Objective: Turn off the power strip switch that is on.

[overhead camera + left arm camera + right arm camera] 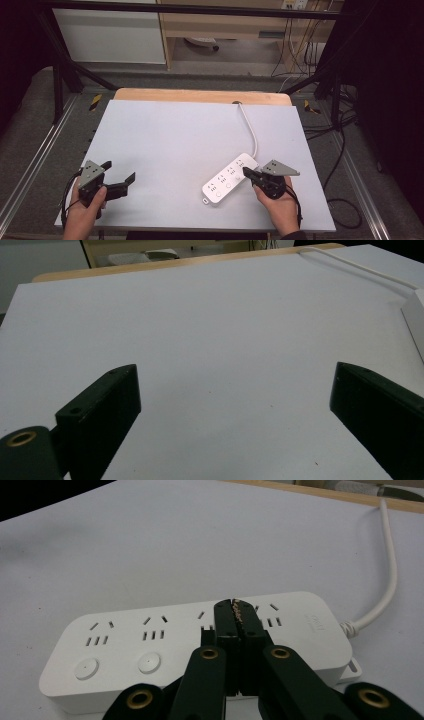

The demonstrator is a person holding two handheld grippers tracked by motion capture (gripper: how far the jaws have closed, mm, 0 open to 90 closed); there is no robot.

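My right tool [247, 173] had its jaws pressed together with nothing between them, the tips resting over the top face of the white power strip [227, 180], above its third socket group counted from the button end. The strip lay at about five o'clock on the pale surface [175, 135], set diagonally, its white cord [251, 131] running off toward twelve o'clock to the wooden edge. My left tool [120, 181] sat at about seven o'clock, well apart from the strip, jaws spread wide and empty over bare surface.
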